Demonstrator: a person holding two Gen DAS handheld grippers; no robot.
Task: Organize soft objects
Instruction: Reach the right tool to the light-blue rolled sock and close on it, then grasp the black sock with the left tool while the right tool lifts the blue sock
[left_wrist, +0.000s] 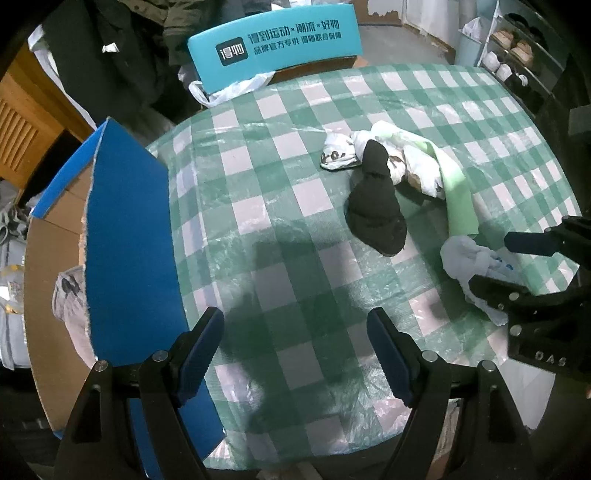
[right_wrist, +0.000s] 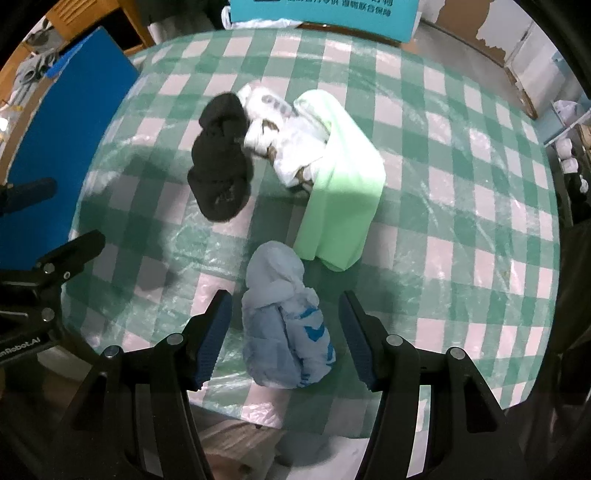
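Observation:
Several soft things lie on the green checked table (left_wrist: 288, 221). A pale blue rolled cloth (right_wrist: 284, 328) with blue marks sits between the open fingers of my right gripper (right_wrist: 286, 341), which is not closed on it; it also shows in the left wrist view (left_wrist: 469, 262). A black sock (right_wrist: 221, 162) (left_wrist: 376, 206), a white printed cloth (right_wrist: 284, 140) (left_wrist: 402, 158) and a light green cloth (right_wrist: 340, 195) (left_wrist: 456, 192) lie further back. My left gripper (left_wrist: 295, 354) is open and empty over the table's near left part.
A blue-lined cardboard box (left_wrist: 125, 236) stands open at the table's left edge with a beige cloth (left_wrist: 70, 295) inside. A teal sign (left_wrist: 273, 40) and a white plastic bag (left_wrist: 229, 90) stand behind the table. Shoe shelves (left_wrist: 517, 55) are at the far right.

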